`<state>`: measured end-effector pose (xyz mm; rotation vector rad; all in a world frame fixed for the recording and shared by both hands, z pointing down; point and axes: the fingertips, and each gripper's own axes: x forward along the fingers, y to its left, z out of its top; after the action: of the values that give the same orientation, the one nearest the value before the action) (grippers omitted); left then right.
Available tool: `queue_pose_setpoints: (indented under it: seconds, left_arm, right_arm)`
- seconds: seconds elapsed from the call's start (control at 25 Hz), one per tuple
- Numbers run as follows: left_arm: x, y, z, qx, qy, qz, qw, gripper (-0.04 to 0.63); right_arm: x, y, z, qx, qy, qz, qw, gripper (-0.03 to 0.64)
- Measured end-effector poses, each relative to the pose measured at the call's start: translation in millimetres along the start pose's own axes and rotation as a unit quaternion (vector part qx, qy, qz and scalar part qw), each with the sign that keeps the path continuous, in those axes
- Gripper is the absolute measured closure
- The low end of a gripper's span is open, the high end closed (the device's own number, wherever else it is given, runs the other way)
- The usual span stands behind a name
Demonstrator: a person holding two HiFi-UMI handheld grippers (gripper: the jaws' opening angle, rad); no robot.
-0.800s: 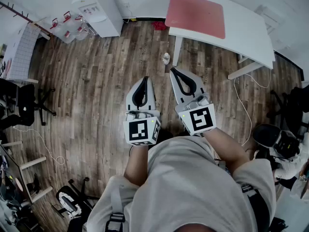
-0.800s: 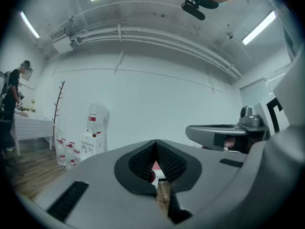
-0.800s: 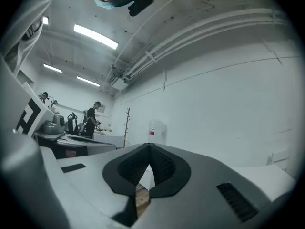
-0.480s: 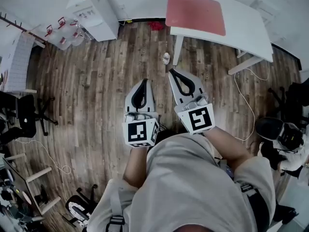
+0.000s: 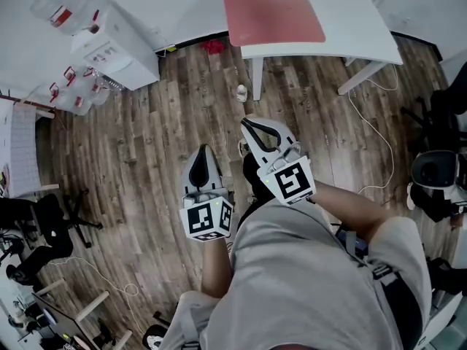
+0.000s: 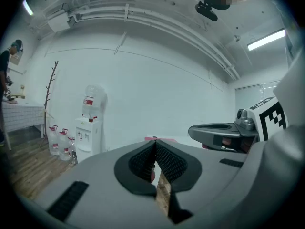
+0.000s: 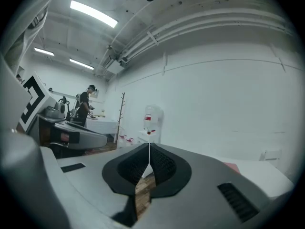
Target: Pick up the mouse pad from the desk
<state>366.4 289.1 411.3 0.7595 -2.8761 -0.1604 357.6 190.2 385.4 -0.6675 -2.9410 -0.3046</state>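
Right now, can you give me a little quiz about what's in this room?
1. True or false: the flat red rectangular mouse pad lies on the white rectangular desk.
2. The left hand-held gripper and the right hand-held gripper are: A) wide open, B) shut and empty, C) squeezing the mouse pad.
3. Fill in: the brown floor is made of ___ planks.

Key: 1 true; 2 B; 3 wooden.
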Motion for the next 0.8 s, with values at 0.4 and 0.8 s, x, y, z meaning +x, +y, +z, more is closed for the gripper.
queue_pose_setpoints:
  seconds: [0.4,0.8]
  left_arm:
    - [137.9,86.0,12.3,0.017,0.045,-0.023,0.9986,0.584]
    - [306.2,116.6,13.4,0.034,0.114,-0.09,0.9888,0.583]
  right_arm:
    - [152.9,-62.4,-16.7,0.045,0.008,-0.009,0.999,0.577]
    - [263.5,-168.6,-45.0,0.074,0.053,-0.058,0.994,0.575]
